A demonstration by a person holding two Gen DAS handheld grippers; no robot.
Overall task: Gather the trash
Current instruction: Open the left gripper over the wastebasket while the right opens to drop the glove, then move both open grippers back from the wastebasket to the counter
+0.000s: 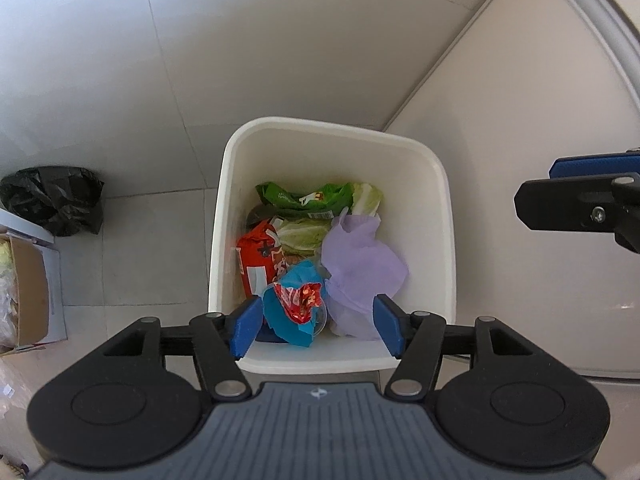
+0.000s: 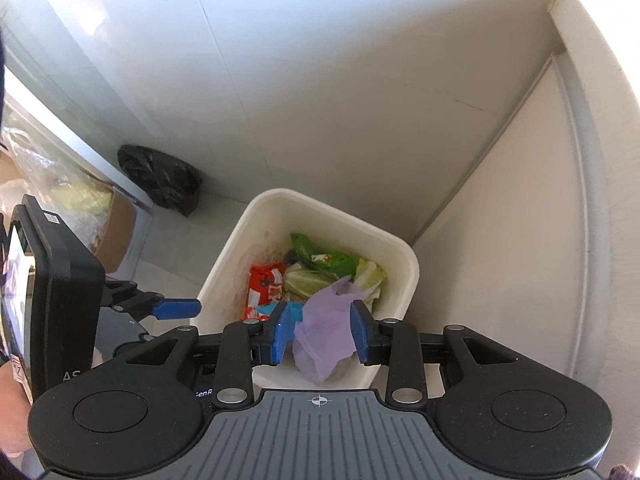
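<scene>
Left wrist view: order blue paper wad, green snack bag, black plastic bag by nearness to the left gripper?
From the left gripper, both jaws open:
1. Crumpled blue paper wad, between the fingertips, in the white plastic bin.
2. Green snack bag, at the bin's far side.
3. Black plastic bag, on the floor far left.

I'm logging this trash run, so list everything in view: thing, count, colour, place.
bin: one, white, on the floor by the wall
purple paper: one, lilac, in the bin
green packet: one, at the bin's far side
red packet: one, at the bin's left side
blue paper: one, around a red wrapper, near side
cabbage leaves: pale green, mid-bin
black bag: one, on the floor, left
cardboard box: one, brown, far left
left hand-held gripper: open, over the bin
right hand-held gripper: open, over the bin
</scene>
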